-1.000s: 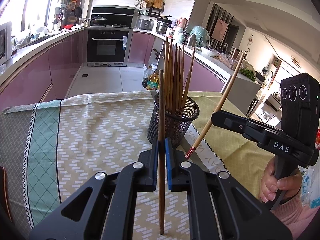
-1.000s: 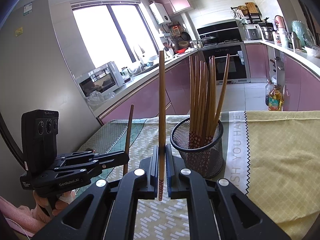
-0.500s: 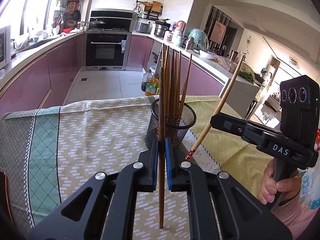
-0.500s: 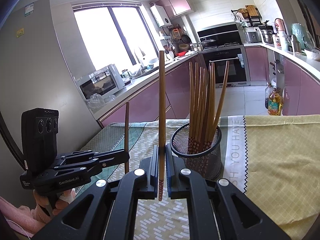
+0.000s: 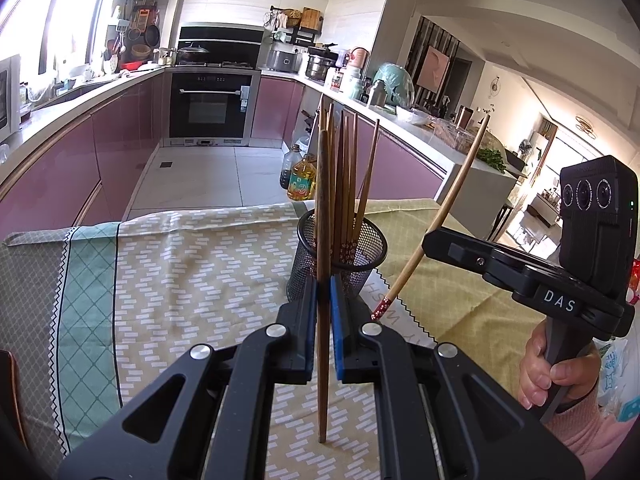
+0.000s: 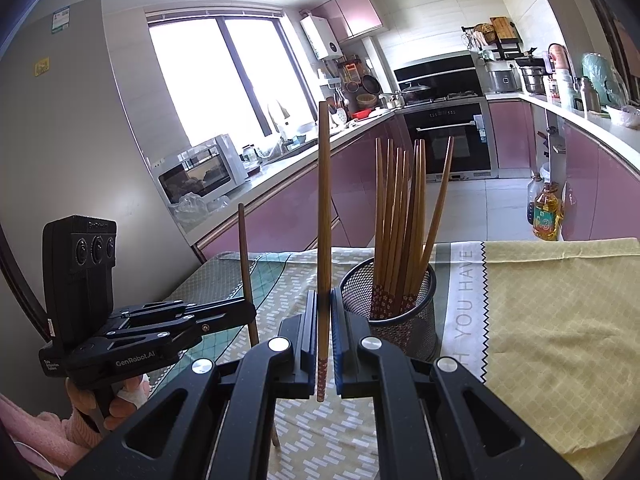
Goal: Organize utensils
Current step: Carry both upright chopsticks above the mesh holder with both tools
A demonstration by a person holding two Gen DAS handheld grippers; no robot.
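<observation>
A: L claw (image 5: 323, 312) status?

B: Clamped on 1 chopstick (image 5: 323, 240), held upright btwn the blue pads. Plain narrow end points down and sits low over the patterned cloth (image 5: 180, 280) on the bench; can't tell if it touches.

A: And R claw (image 6: 324, 328)?

B: Also pinched tight on 1 chopstick (image 6: 324, 220). Upright in its own view, red-patterned end down, just below the pads. In the L view that same stick leans, top toward 1 o'clock.

A: Where's the holder?

B: Black mesh cup (image 5: 340, 256) stands on the cloth, right behind the L claw at 12 o'clock. In the R view it's at 1 o'clock, just beside the R claw's tips. Approx 8 chopsticks (image 6: 400, 216) already stand in it, patterned ends down, 1 leaning out toward 1 o'clock.

A: Claws relative to each other?

B: L unit shows at 9 o'clock in the R view, R unit at 3 o'clock in the L view. Apart, not touching. A hand (image 5: 556, 376) in a pink sleeve grips the R handle.

A: Both sticks outside the cup?

B: Yes, neither is in it yet.
</observation>
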